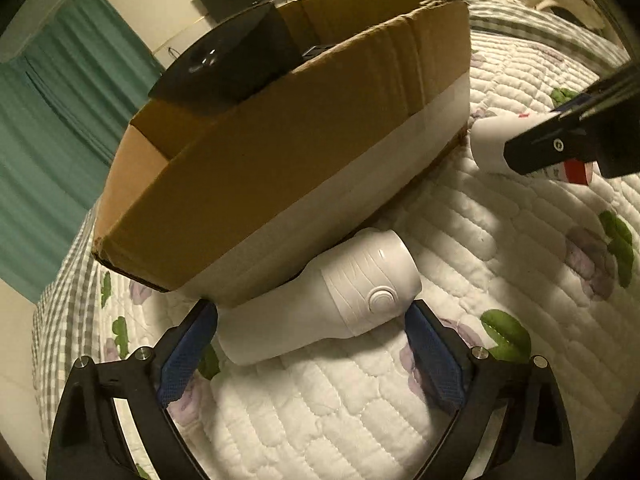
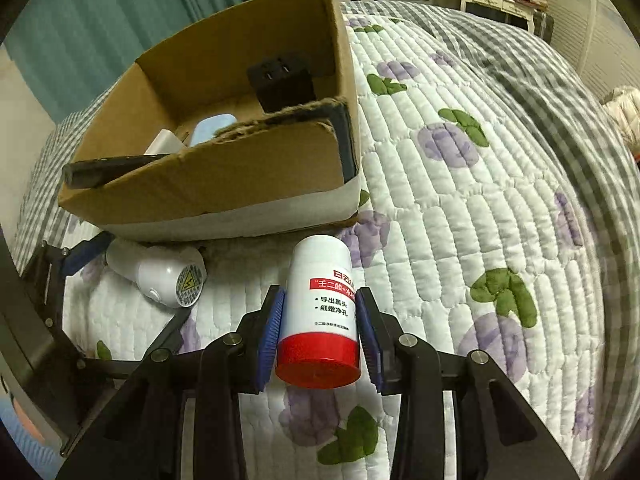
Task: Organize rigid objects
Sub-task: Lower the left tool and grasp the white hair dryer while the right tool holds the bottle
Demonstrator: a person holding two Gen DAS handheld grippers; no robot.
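Note:
A white cylindrical device (image 1: 320, 304) with a round button lies on the quilt against the cardboard box (image 1: 280, 152). My left gripper (image 1: 312, 320) is open, its blue pads on either side of the device. The device also shows in the right wrist view (image 2: 160, 272). My right gripper (image 2: 320, 312) is shut on a white bottle with a red cap (image 2: 320, 320), which lies on the quilt in front of the box (image 2: 208, 184). In the left wrist view the bottle (image 1: 492, 144) and right gripper (image 1: 560, 148) are at the right.
The box holds a black adapter (image 2: 280, 80), a pale blue item (image 2: 212, 128), a white item (image 2: 164, 144) and a black object (image 1: 228, 64) resting on its rim. The floral quilt (image 2: 480, 200) covers the bed. Teal curtains (image 1: 48, 120) hang behind; furniture stands beyond the bed.

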